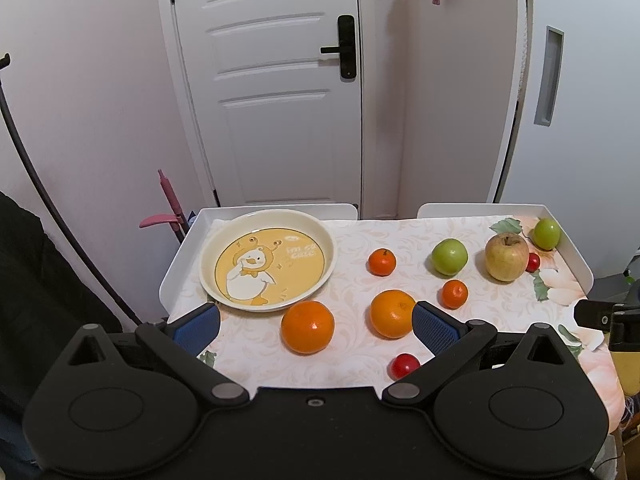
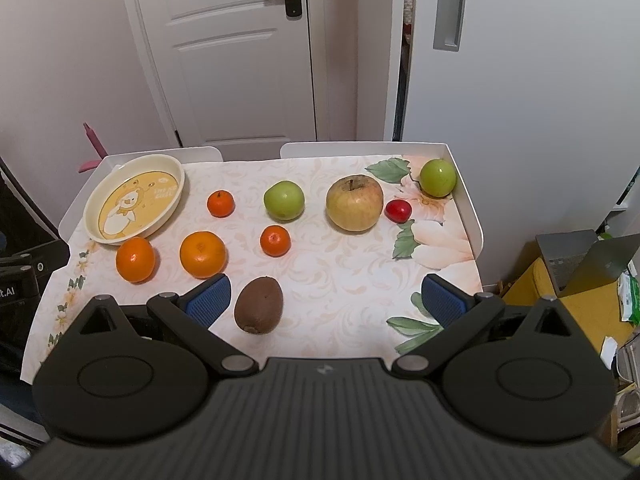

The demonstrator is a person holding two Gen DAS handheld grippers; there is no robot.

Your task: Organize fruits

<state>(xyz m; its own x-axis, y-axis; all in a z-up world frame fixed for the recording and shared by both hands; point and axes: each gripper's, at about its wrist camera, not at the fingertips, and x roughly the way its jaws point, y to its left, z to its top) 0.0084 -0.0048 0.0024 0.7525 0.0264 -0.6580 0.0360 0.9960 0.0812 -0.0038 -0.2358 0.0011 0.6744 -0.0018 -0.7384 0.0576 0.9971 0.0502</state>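
Observation:
A cream plate with a duck picture (image 1: pixel 328 254) (image 2: pixel 176 186) sits empty at the table's far left. Two large oranges (image 1: pixel 307 327) (image 1: pixel 392 313) lie near the front, also in the right wrist view (image 2: pixel 135 259) (image 2: pixel 202 254). Two small tangerines (image 1: pixel 382 262) (image 1: pixel 455 294), two green apples (image 1: pixel 449 256) (image 1: pixel 546 233), a yellow apple (image 1: pixel 506 256) and red cherry tomatoes (image 1: pixel 405 365) (image 2: pixel 398 211) lie scattered. A brown kiwi (image 2: pixel 258 304) lies at the front. My left gripper (image 1: pixel 316 322) is open around the nearest orange. My right gripper (image 2: pixel 326 300) is open and empty, the kiwi just inside its left finger.
The white tray table (image 2: pixel 468 204) has raised rims at the back and sides and a floral cloth. A white door (image 1: pixel 280 92) stands behind. Cardboard boxes and clutter (image 2: pixel 580 276) sit to the right of the table.

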